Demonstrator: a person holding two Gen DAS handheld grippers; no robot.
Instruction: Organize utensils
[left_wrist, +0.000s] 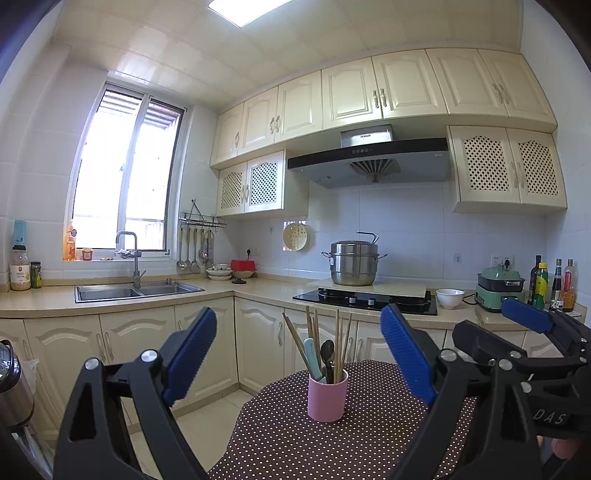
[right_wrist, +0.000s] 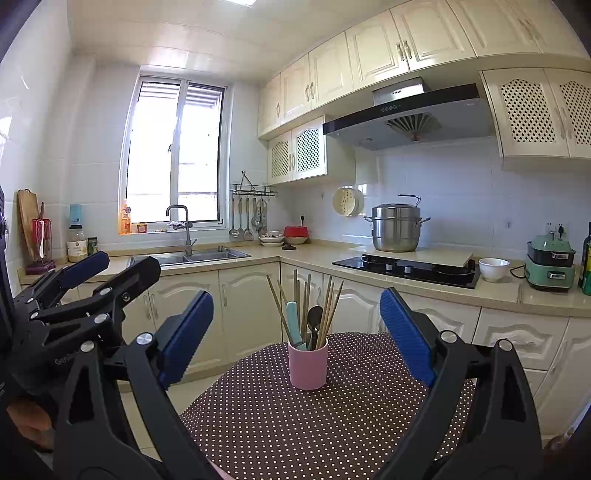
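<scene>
A pink cup stands upright on a small table with a brown polka-dot cloth. It holds several wooden chopsticks, a black spoon and a light-blue handled utensil. My left gripper is open and empty, its blue pads wide either side of the cup, well short of it. In the right wrist view the cup sits the same way between the open, empty right gripper. The right gripper also shows at the right of the left view, and the left gripper at the left of the right view.
Behind the table runs an L-shaped counter with a sink, a hob with a steel pot, a white bowl, a green cooker and bottles. Ladles hang by the window. Floor lies left of the table.
</scene>
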